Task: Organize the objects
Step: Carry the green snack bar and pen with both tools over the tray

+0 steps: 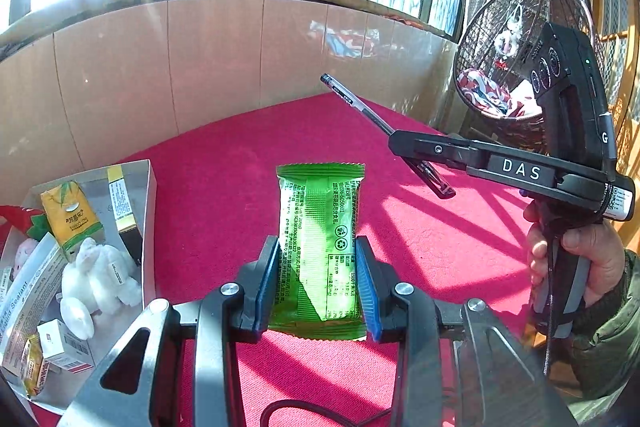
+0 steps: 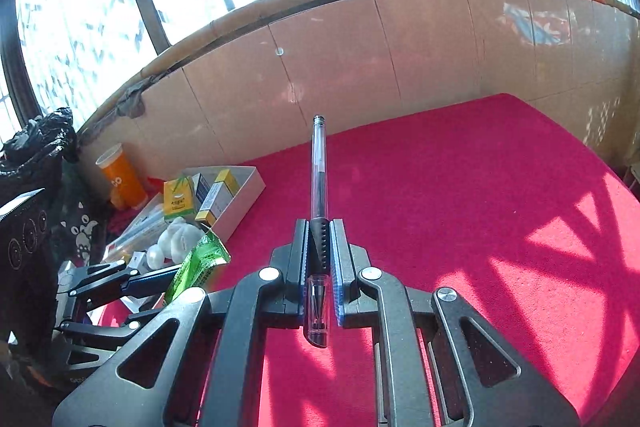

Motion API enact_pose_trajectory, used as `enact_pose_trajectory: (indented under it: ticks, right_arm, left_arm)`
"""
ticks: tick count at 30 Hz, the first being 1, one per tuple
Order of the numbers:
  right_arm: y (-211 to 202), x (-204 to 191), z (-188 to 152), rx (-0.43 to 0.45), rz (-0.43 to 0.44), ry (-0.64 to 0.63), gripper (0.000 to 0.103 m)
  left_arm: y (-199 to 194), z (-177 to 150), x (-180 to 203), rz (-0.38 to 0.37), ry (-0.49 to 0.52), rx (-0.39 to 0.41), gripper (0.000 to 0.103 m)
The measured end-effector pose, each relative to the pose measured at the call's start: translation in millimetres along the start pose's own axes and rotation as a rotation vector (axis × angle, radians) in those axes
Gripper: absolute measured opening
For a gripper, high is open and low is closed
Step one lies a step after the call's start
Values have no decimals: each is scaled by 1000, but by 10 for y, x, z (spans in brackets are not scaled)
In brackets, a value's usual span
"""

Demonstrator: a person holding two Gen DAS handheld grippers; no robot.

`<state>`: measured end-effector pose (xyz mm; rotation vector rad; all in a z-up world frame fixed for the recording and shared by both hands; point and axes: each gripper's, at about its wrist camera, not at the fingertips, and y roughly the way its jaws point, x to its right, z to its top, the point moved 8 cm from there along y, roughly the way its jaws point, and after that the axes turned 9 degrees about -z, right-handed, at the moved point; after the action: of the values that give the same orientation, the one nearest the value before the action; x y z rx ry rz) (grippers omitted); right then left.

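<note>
My left gripper [image 1: 317, 247] is shut on a green foil snack packet [image 1: 318, 223] and holds it above the red table [image 1: 224, 163]. The packet also shows in the right wrist view [image 2: 198, 265], held by the left gripper [image 2: 160, 277]. My right gripper [image 2: 319, 227] is shut on a clear black-ink pen [image 2: 319, 163] by its rubber grip, with the barrel pointing forward. In the left wrist view the right gripper [image 1: 404, 147] holds the pen [image 1: 352, 103] in the air at the right.
A white box [image 1: 150, 203] at the table's left holds a yellow drink carton [image 1: 70, 215], a white plush toy [image 1: 96, 275], a sealant tube and small boxes. It also shows in the right wrist view [image 2: 248, 195]. An orange bottle [image 2: 122, 179] and a black bag [image 2: 36, 147] stand beyond it. A tiled wall bounds the far side.
</note>
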<state>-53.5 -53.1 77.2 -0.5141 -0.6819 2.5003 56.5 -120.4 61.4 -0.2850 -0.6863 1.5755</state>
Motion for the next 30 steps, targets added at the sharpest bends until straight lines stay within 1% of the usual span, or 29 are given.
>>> enact_pose_trajectory:
  ticks: [2,13,18,30]
  right_arm:
    - [-27,-86,8,1,13,-11,9]
    - [-85,-520,-8,-6,66,-86,9]
    - [-62,-679,-40,-23,88,-105,9]
    - [-63,-1106,-43,-23,123,-180,9]
  left_arm:
    - [47,40,20,11,-6,15,36]
    - [-232,6,-160,31,-47,81,36]
    - [-353,8,-290,49,-76,110,36]
    - [-589,-55,-617,85,-141,163,36]
